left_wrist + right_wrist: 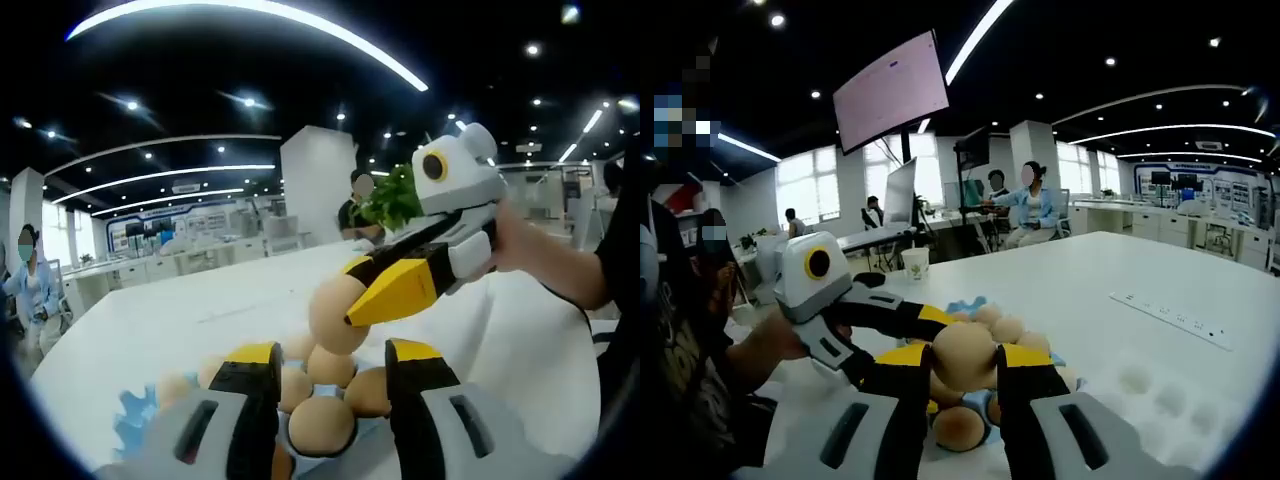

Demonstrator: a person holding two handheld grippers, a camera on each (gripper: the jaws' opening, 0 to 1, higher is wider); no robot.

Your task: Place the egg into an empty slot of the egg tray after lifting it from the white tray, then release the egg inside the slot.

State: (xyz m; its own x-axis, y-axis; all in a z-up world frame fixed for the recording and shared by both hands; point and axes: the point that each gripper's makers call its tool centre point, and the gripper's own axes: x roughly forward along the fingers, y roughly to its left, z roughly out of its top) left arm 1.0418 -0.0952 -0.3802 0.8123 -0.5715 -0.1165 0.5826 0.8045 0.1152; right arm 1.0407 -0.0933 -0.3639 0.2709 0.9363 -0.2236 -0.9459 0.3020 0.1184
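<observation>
The right gripper [962, 385] is clamped on an egg [963, 355], held clear above the other eggs [1008, 328]; the left gripper view shows the same egg [335, 313] pinched between yellow jaw tips from its two sides. The left gripper [330, 375] has its jaws spread with nothing between them, hovering over a further egg [320, 424]. Judged fragile, light and smooth-shelled: hold across the widest part with light pressure. The loose eggs sit heaped on a blue tray [133, 414]. A white moulded egg tray [1155, 392] lies just beside, on the white table [1120, 265], its visible slots empty.
</observation>
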